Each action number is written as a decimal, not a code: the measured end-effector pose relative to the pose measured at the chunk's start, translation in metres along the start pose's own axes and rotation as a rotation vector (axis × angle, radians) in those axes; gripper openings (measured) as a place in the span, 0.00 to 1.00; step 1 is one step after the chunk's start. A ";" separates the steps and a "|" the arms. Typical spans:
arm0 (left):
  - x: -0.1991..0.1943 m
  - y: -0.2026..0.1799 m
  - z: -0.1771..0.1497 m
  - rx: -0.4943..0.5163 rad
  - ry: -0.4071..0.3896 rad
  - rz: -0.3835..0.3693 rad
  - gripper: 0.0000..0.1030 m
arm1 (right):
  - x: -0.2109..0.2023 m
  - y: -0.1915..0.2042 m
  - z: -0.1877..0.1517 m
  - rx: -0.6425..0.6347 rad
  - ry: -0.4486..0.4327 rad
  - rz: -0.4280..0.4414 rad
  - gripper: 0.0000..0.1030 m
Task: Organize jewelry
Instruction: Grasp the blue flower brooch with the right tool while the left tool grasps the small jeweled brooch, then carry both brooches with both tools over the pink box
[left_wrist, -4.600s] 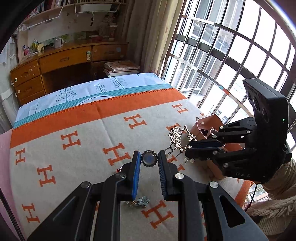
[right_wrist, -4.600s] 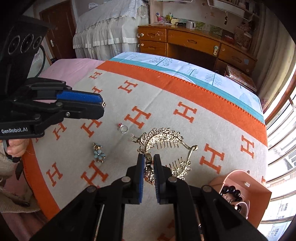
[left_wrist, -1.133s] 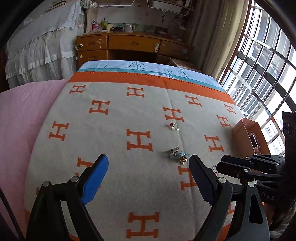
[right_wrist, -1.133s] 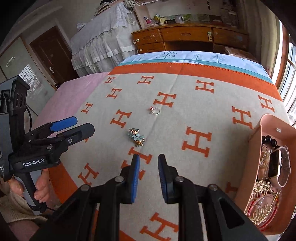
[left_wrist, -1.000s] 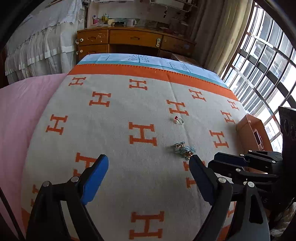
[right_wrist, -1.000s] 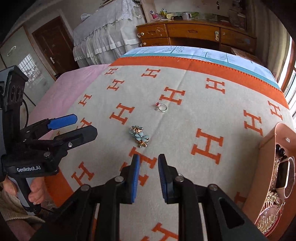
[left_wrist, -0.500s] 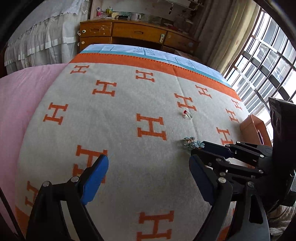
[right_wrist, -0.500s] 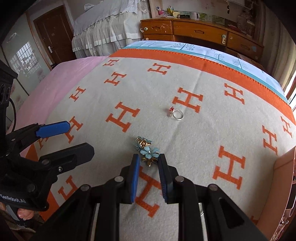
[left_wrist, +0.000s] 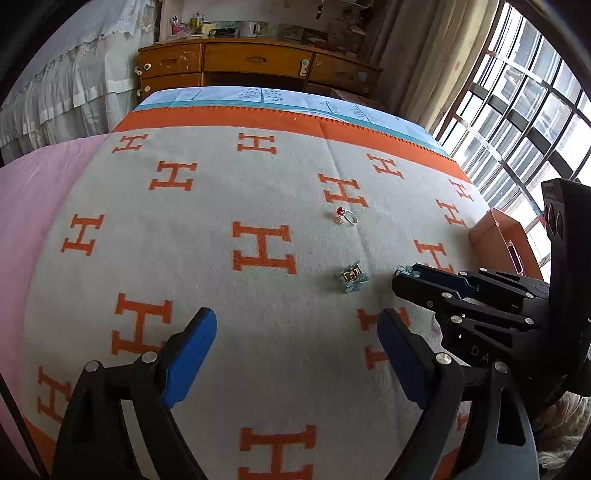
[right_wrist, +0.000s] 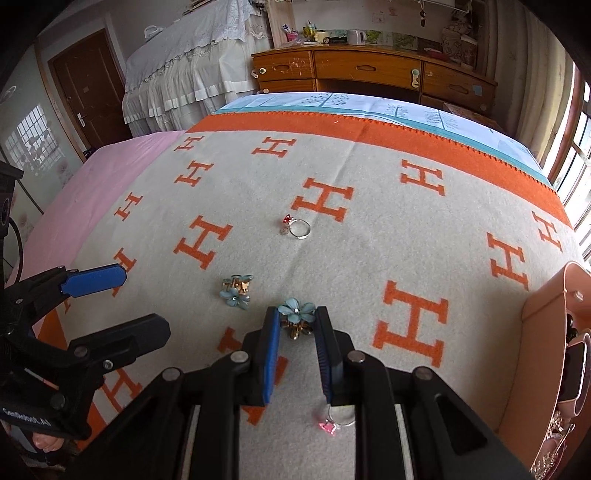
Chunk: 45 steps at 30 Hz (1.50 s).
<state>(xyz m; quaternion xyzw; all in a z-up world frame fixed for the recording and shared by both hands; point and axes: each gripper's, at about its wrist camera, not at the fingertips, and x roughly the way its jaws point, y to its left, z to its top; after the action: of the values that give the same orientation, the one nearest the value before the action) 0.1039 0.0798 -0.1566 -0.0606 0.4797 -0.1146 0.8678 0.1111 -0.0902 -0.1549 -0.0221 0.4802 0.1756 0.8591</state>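
My right gripper (right_wrist: 296, 332) is shut on a blue flower earring (right_wrist: 296, 309), which sits at its fingertips just above the blanket. In the left wrist view that gripper (left_wrist: 400, 275) shows the earring (left_wrist: 407, 270) at its tip. The matching flower earring (right_wrist: 236, 291) (left_wrist: 352, 277) lies on the blanket a little to the left. Farther back lies a silver ring with a red stone (right_wrist: 297, 227) (left_wrist: 345, 216). A ring with a pink stone (right_wrist: 334, 421) lies under my right gripper. My left gripper (left_wrist: 295, 350) (right_wrist: 122, 302) hovers wide open with nothing between its pads.
A pink jewelry box (right_wrist: 546, 332) (left_wrist: 495, 236) stands at the blanket's right edge, holding a watch (right_wrist: 572, 369) and other pieces. The grey blanket with orange H marks (left_wrist: 258, 177) covers the bed. A wooden dresser (left_wrist: 258, 66) stands behind and windows (left_wrist: 517, 110) at right.
My right gripper has come down onto the pair of flower earrings and taken one, which now sits apart from the other. The left gripper has drifted closer to the blanket, still open.
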 end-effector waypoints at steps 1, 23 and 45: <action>0.003 -0.004 0.002 0.006 0.003 -0.002 0.85 | -0.004 -0.004 -0.001 0.009 -0.007 -0.001 0.18; 0.043 -0.055 0.021 -0.200 0.046 0.136 0.18 | -0.048 -0.049 -0.022 0.055 -0.127 0.093 0.18; -0.006 -0.082 0.011 -0.119 -0.093 0.136 0.17 | -0.102 -0.061 -0.027 0.069 -0.269 0.113 0.18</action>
<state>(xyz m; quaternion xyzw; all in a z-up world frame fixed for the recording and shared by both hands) 0.0986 0.0018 -0.1275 -0.0846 0.4478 -0.0237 0.8898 0.0600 -0.1811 -0.0927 0.0583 0.3667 0.2083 0.9048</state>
